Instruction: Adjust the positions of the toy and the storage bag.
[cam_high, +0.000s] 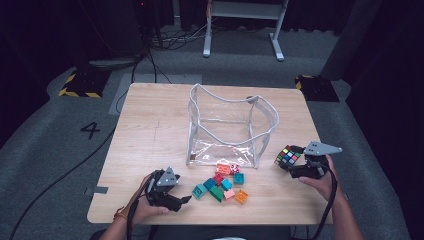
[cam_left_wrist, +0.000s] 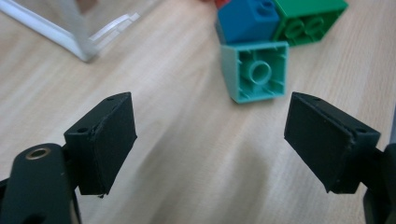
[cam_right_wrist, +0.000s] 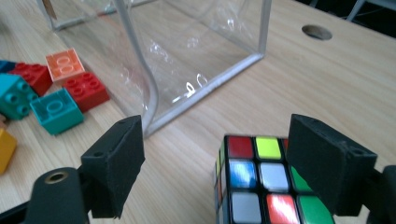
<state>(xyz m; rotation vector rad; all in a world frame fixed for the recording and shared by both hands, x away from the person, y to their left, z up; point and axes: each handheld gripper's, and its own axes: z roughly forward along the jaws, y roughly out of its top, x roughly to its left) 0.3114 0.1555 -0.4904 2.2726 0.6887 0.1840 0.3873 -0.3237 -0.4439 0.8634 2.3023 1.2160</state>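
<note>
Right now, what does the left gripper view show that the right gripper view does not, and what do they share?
Left gripper view alone: a mint brick lying with its hollow underside toward the camera, a blue brick and a green brick behind it, beyond the open left gripper.

Right gripper view alone: a puzzle cube between the open jaws of the right gripper, red bricks, an orange brick, a round hole in the tabletop.

Both: the clear bag's white-trimmed corner and the wooden table.

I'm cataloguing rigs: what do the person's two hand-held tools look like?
Both are black. Each tool, left and right, carries a grey three-cornered plate on top, square black pads on two jaws, and a trailing black cable. An orange band circles the left wrist.
</note>
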